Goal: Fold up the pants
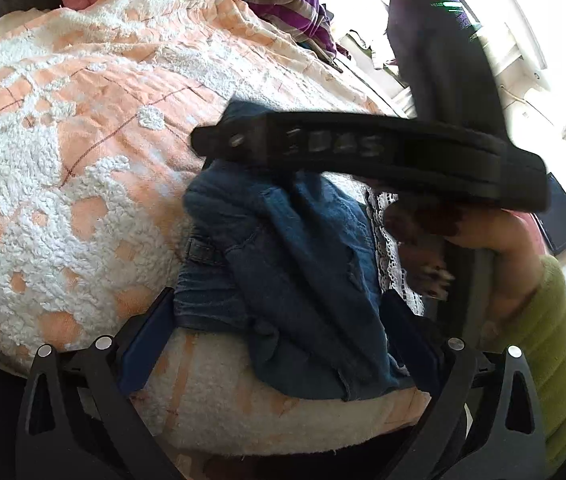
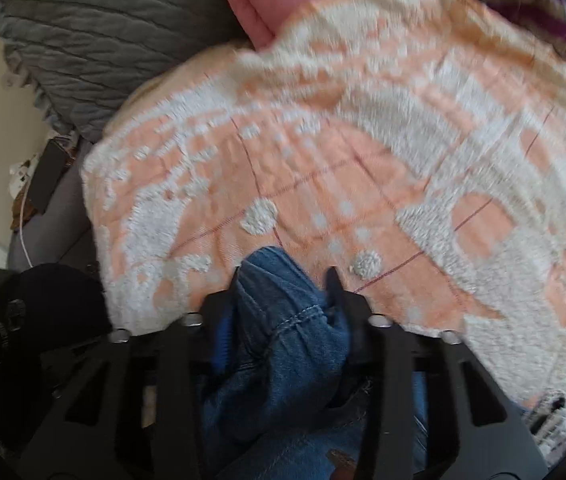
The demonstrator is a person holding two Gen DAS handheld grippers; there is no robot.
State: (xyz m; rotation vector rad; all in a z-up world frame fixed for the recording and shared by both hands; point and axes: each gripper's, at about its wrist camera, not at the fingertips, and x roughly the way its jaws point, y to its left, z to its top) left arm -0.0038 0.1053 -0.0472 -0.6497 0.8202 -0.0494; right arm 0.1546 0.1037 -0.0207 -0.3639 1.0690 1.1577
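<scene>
Denim pants (image 2: 283,320), bunched on the peach-and-white bedspread (image 2: 363,168) at its near edge: R gripper (image 2: 285,276) jaws pinch a fold, L gripper (image 1: 279,320) gapes wide w/ nothing gripped; should lift slowly, keeping seams aligned.

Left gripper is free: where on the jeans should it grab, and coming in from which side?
Probably the belt-looped waistband edge of the jeans, approached from the left over the bedspread: it lies exposed, while the right gripper already pinches another bunch.

Blue denim pants (image 2: 283,320) lie on a tufted, nubbly cloth bedspread (image 2: 323,152).
</scene>
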